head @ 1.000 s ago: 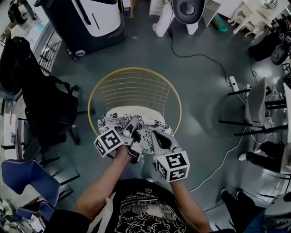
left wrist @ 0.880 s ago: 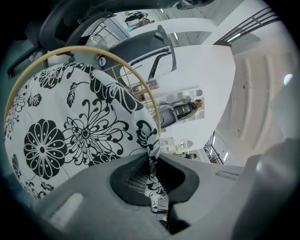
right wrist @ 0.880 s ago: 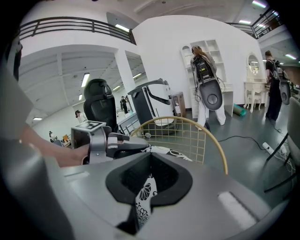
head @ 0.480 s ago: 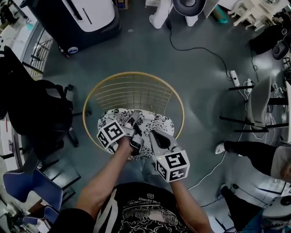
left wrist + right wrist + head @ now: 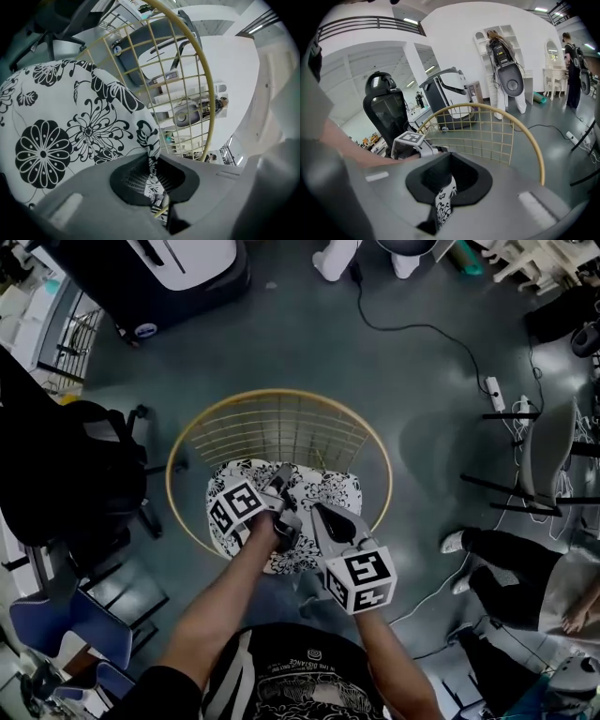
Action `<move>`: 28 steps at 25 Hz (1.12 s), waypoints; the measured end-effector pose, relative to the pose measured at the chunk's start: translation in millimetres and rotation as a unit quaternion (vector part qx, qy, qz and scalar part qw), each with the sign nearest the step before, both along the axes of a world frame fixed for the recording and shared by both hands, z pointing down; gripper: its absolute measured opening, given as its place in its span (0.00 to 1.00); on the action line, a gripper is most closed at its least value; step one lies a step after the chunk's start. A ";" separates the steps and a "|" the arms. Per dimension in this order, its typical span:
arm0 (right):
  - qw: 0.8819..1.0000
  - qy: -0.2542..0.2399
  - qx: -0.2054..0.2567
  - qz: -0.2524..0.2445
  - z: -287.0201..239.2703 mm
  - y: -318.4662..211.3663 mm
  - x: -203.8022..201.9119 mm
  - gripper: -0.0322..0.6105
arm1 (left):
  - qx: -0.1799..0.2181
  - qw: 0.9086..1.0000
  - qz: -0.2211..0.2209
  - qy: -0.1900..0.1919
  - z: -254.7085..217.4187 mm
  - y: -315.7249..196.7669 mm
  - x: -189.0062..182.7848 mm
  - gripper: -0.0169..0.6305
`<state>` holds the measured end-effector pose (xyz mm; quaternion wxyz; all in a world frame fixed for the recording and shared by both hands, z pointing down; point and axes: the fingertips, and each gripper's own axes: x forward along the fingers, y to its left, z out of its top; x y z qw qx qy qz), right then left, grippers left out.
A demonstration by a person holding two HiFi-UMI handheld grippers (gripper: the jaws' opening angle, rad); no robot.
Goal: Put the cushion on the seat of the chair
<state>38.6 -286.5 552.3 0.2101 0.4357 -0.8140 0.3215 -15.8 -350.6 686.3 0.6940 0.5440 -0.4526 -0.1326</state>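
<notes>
The left hand-held gripper (image 5: 280,478) (image 5: 151,176) has its jaws nearly together, pinching a fold of the cushion (image 5: 323,495) (image 5: 70,126). The right hand-held gripper (image 5: 318,515) (image 5: 444,187) is also narrow and pinches a thin strip of the same cushion (image 5: 442,206) between its pads. The two sit close side by side at the front edge of the seat, the left one a little farther in.

The cushion is white with black flowers. It sits inside the round chair (image 5: 281,395) (image 5: 206,93) (image 5: 525,131), which is made of thin gold wire like a basket. The cushion covers the seat, and the curved wire back stands up behind it. Nothing else is in the chair.

The front edge of the cushion is hidden under the grippers and the arms. The seat is hidden under the cushion, so I cannot tell if the cushion lies flat on it. In the left gripper view the cloth bunches into a fold at the pinch.

The long way of the cushion runs from side to side across the seat.

The chair stands on a grey floor (image 5: 309,343). A black office chair (image 5: 84,465) is near its left side. A black cord (image 5: 422,329) lies on the floor beyond it. A blue chair (image 5: 66,624) is cut off at the bottom left. A person (image 5: 506,563) is cut off at the right edge.
</notes>
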 end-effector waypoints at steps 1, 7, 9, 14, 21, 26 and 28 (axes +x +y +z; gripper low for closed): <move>1.000 0.001 -0.004 0.000 2.9 -0.6 0.6 0.05 | -0.002 1.000 0.003 -0.003 4.8 -2.4 0.5 0.06; 1.000 0.002 -0.019 0.002 16.6 -1.4 2.0 0.05 | -0.007 1.000 0.016 0.001 20.8 -13.3 5.4 0.11; 1.000 0.003 -0.022 0.002 18.4 -1.7 1.7 0.05 | -0.007 1.000 0.023 0.001 22.8 -14.5 6.9 0.12; 1.000 0.006 -0.026 0.003 19.0 -2.4 2.7 0.05 | 0.000 0.999 0.032 0.014 20.1 -15.7 10.3 0.24; 0.999 0.011 -0.030 0.004 14.6 0.8 1.9 0.05 | 0.014 0.999 0.046 0.014 4.6 -10.8 10.6 0.28; 1.000 0.010 -0.026 0.010 4.8 4.8 2.9 0.05 | 0.051 0.995 0.086 -0.005 -28.8 1.2 11.6 0.25; 1.000 0.009 -0.022 0.015 -1.4 6.9 3.4 0.05 | 0.066 0.993 0.097 -0.012 -43.7 8.0 9.6 0.22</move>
